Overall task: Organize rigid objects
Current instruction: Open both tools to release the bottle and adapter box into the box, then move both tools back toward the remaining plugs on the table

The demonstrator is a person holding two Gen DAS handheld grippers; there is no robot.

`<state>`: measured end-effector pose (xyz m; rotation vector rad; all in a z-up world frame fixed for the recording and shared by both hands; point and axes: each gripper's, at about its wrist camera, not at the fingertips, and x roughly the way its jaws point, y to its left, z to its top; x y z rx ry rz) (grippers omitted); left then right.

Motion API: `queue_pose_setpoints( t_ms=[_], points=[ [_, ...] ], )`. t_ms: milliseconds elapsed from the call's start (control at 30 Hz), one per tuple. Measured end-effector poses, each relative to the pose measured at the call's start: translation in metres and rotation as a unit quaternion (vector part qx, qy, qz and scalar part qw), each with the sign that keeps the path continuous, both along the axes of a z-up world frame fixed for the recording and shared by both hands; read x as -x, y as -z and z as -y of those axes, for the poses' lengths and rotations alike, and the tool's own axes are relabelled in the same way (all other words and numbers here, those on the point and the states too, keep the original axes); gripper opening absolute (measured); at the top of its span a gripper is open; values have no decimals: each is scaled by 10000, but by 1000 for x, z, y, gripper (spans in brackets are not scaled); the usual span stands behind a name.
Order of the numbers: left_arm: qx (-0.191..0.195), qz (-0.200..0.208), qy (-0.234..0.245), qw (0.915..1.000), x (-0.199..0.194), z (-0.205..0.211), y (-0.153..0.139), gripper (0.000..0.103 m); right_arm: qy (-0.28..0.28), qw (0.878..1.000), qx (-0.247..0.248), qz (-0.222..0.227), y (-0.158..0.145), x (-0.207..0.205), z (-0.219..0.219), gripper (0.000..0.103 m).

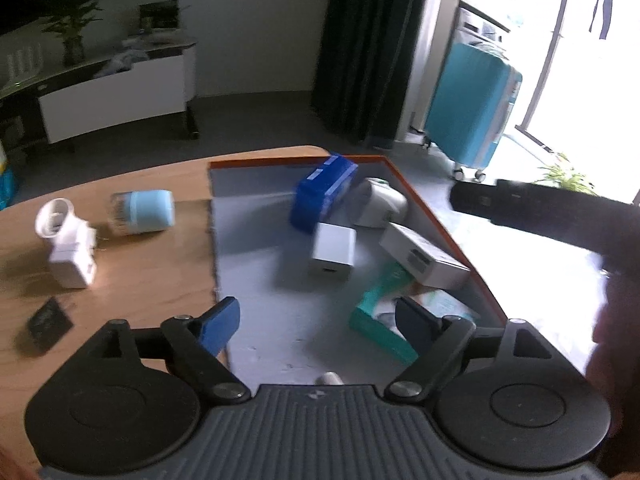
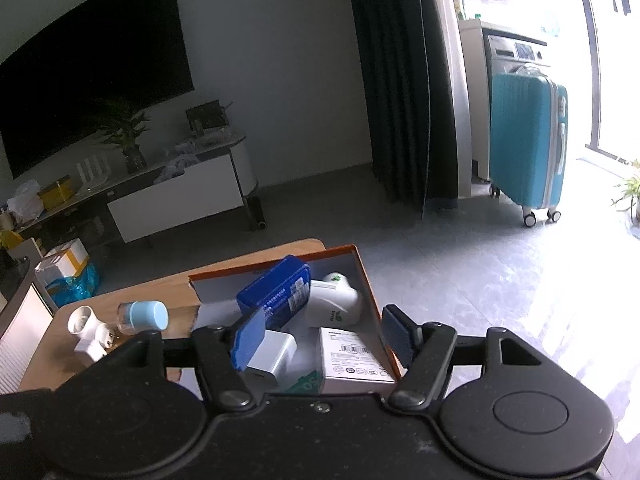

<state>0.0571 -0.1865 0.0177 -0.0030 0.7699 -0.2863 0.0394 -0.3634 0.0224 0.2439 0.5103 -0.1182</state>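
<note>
An open box with an orange rim (image 1: 280, 162) (image 2: 224, 270) lies on the wooden table (image 1: 140, 280). It holds a blue case (image 1: 324, 196) (image 2: 276, 296), a white rounded device (image 1: 380, 202) (image 2: 334, 300), a white charger cube (image 1: 334, 254) (image 2: 270, 356), a white carton (image 1: 424, 256) (image 2: 352, 360) and a teal packet (image 1: 384, 316). My left gripper (image 1: 316, 320) hangs open over the box's near floor, with nothing between its fingers. My right gripper (image 2: 324, 338) is open above the box's near right corner, with nothing in it.
Left of the box on the table lie a light-blue capped cylinder (image 1: 140, 212) (image 2: 144, 316), a white plug adapter (image 1: 66, 240) (image 2: 90, 334) and a small black card (image 1: 48, 322). A dark blurred gripper part and a hand (image 1: 616, 320) fill the right edge of the left wrist view.
</note>
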Motion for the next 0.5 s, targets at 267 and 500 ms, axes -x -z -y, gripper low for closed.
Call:
queue_pose_setpoints(
  t_ms=[267, 500],
  points=[
    [-139, 17, -439, 9989, 2, -31, -9, 96, -111, 9999, 48, 83, -9, 13, -19, 88],
    [-113, 43, -699, 9975, 7, -55, -14, 98, -275, 9996, 74, 18, -12, 15, -43, 89]
  ],
)
